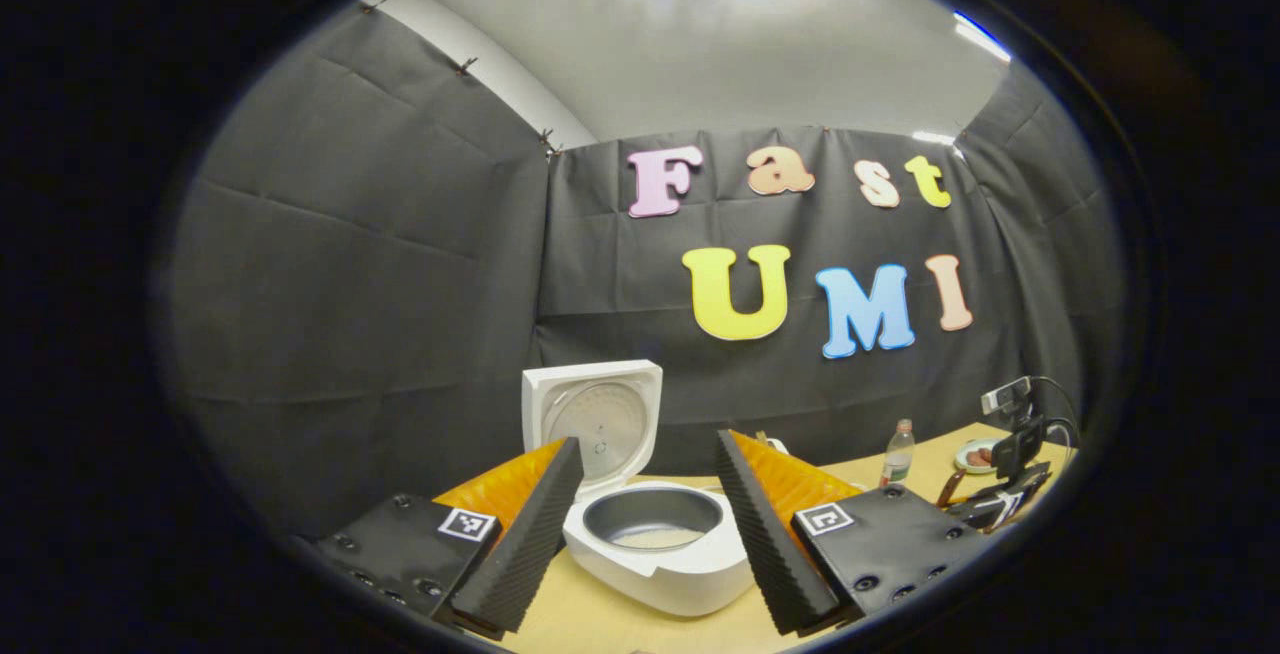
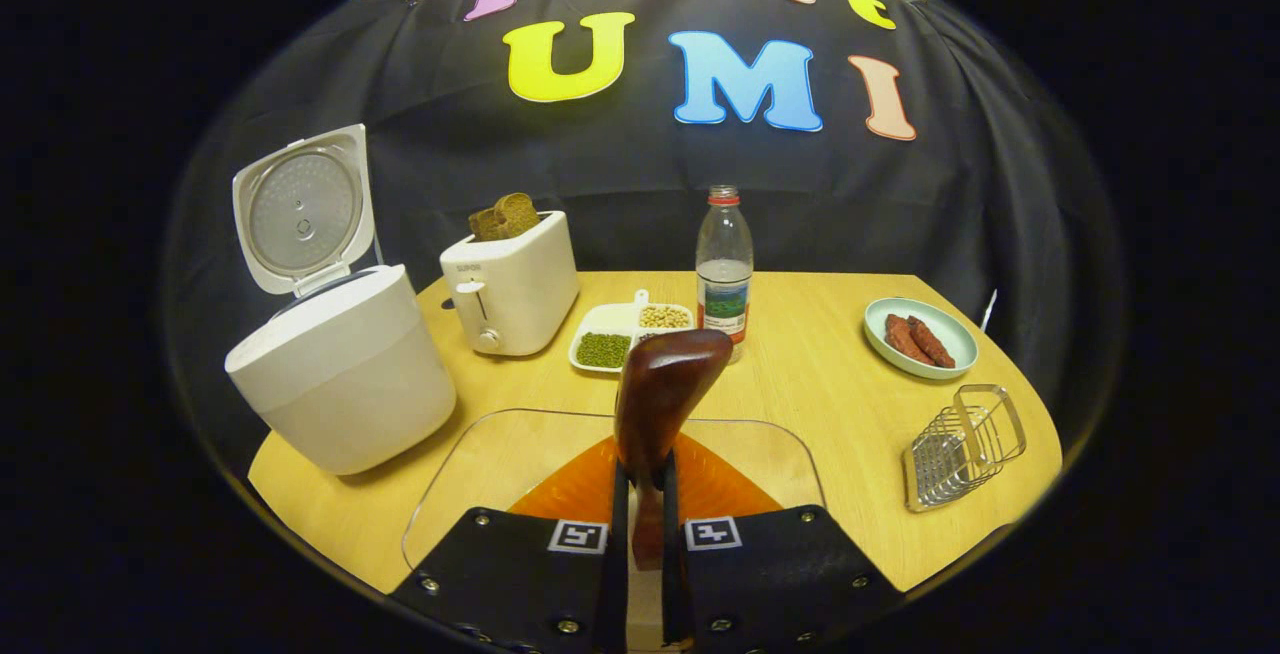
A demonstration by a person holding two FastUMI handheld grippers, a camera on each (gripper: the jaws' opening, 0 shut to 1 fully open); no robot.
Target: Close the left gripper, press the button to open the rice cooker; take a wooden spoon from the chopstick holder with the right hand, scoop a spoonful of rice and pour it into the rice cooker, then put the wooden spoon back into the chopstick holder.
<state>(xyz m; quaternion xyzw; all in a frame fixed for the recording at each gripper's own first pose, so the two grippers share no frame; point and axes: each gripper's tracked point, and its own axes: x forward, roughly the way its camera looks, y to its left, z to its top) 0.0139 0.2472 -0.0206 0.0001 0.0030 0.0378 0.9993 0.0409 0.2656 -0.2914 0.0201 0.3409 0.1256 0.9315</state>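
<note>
Left gripper [image 1: 648, 534] hangs with its fingers spread wide apart, nothing between them. Right gripper [image 2: 645, 534] has its jaws pinched nearly together on the spoon [image 2: 660, 399] handle, bowl end sticking up and forward.

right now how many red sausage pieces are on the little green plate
2. Both sausage pieces lie side by side on the green plate at the table's far right: one nearer the bottle, the other just to its right. Anything underneath them would be hidden.
</note>
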